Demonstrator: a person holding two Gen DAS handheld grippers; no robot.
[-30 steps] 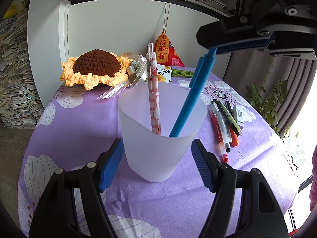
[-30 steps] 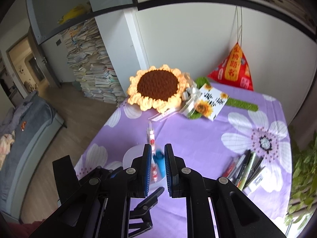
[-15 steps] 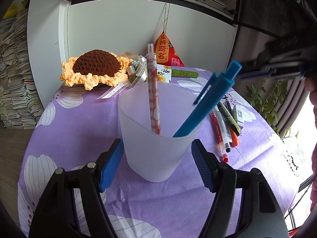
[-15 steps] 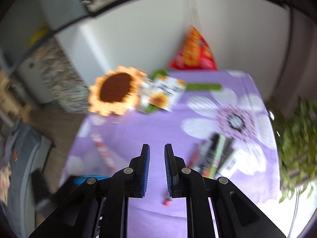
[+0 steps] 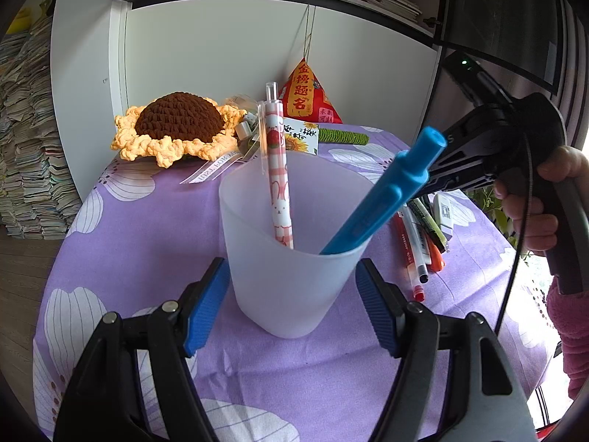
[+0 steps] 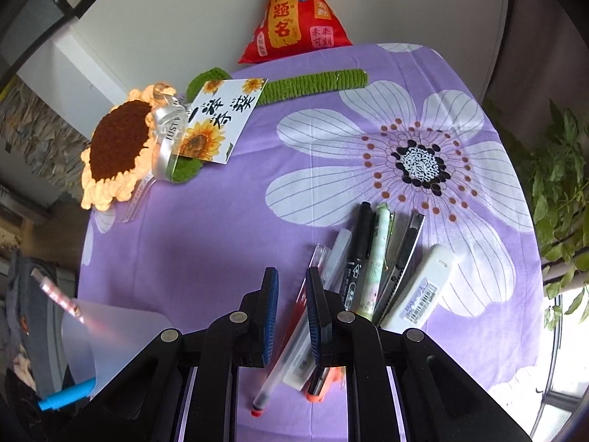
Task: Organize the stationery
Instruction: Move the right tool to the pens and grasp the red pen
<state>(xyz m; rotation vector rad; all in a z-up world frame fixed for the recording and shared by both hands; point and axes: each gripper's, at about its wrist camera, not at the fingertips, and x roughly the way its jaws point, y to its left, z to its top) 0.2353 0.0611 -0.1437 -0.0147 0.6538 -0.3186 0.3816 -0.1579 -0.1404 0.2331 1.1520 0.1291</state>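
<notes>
Your left tool [image 5: 291, 309] clamps the frosted cup [image 5: 291, 258], whose wall veils the tips of the pink pen [image 5: 278, 169] and the blue pen [image 5: 383, 191] leaning toward your right hand [image 5: 533, 202]. Your right tool [image 6: 291, 313], jaws narrow and empty, hangs above the pen pile [image 6: 371, 261] on the bench [image 6: 221, 228]; the pens' near ends are hidden beneath it, their barrels pointing away.

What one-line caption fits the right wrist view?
Empty right gripper poised over loose pens on the purple floral cloth.
</notes>
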